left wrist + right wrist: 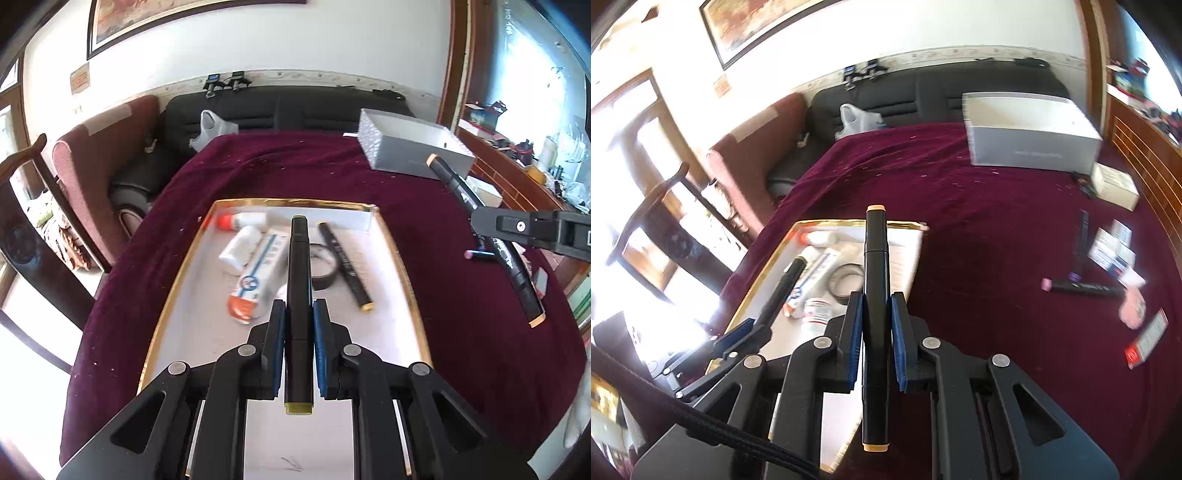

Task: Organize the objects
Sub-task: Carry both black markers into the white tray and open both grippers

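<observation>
In the left wrist view my left gripper (299, 310) is shut on a black marker with an olive end cap (298, 266), held above a gold-rimmed white tray (184, 332). In the tray lie a toothpaste tube (258, 273), a red-capped white bottle (242, 220), a black tape roll (327, 275) and another black marker (345, 266). My right gripper (876, 299) is shut on a black marker with orange caps (875, 251), over the maroon cloth by the tray's right edge (916, 254). The same gripper (480, 223) and marker (509, 258) show at the right of the left wrist view.
A grey box (1034, 140) and a small white box (1115, 184) stand at the far right of the maroon cloth (979, 221). Two dark markers (1082, 286), small cards (1112, 251) and a red packet (1148, 339) lie scattered at the right. A sofa (258, 110) lies beyond.
</observation>
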`<state>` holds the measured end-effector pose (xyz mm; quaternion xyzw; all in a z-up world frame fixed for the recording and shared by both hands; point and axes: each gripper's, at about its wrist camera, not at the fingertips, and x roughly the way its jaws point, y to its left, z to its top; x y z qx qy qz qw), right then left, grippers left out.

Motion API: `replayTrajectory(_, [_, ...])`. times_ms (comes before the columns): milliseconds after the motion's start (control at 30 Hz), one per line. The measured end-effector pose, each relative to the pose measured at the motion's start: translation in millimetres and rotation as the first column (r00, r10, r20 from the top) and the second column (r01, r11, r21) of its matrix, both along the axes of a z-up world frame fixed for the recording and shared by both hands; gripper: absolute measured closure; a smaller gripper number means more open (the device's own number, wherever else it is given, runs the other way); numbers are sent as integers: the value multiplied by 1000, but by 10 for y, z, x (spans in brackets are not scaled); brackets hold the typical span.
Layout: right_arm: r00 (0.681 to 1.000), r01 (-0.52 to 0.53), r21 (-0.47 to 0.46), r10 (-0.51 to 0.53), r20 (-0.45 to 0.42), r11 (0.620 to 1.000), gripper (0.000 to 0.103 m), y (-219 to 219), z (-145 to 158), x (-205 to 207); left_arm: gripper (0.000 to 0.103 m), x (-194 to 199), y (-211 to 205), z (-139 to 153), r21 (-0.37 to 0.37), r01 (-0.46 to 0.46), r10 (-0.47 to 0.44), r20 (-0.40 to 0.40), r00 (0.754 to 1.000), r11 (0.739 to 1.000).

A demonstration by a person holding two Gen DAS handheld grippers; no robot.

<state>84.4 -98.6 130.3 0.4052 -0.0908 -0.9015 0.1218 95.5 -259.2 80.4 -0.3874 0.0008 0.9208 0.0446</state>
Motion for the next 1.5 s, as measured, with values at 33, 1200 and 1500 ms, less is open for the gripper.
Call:
replayTrajectory(33, [1000,-12,5,12,3,1000,90,-81,-6,-32,92,-28,-55,-28,-2,-9,9,6,1000,1000])
replayTrajectory(1200, [954,-73,-36,80,289,997,90,-728,-1073,-561,91,-711,-744,-655,-27,-86,90,243,966,996])
replayTrajectory(1500, [945,-101,-31,106,310,994,90,-812,-1150,-489,91,-727,-756,-656,-24,-90,93,244,965,996])
